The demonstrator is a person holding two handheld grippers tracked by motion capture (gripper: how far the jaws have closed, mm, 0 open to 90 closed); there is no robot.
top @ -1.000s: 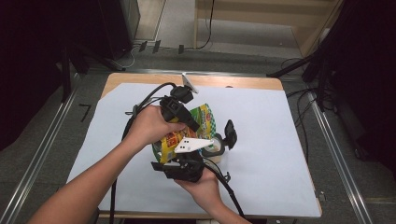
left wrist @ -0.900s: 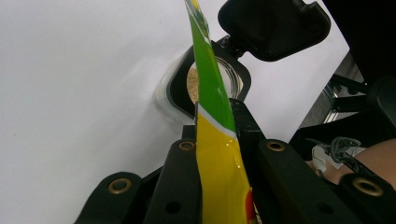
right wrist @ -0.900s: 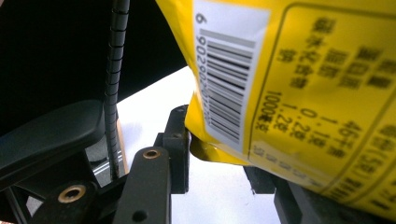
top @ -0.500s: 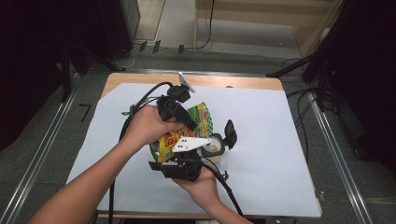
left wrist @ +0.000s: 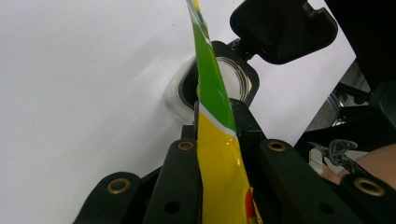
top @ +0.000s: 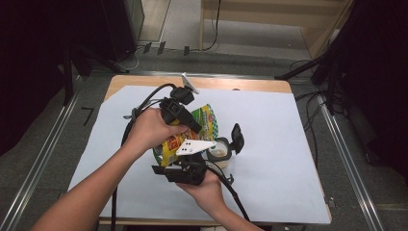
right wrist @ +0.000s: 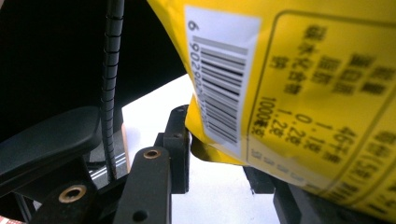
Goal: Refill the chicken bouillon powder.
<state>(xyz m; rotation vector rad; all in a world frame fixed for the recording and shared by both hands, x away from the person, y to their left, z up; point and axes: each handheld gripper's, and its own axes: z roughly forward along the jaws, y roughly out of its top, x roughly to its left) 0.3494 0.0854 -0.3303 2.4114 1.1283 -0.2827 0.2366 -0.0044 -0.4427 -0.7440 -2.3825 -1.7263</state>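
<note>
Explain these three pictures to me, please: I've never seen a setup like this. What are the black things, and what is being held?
No robot here: a person holds black hand-held tongs, one in each hand. The high view looks down on a table covered with white paper. The left tongs and right tongs both meet at a yellow-green bag. Beside it stands a clear jar with its black lid flipped open. The other two pictures come from cameras riding on the tongs. The left gripper view shows the bag's edge pinched between shut jaws, above the jar. The right gripper view shows the barcode side, the bag's corner lying between its jaws.
</note>
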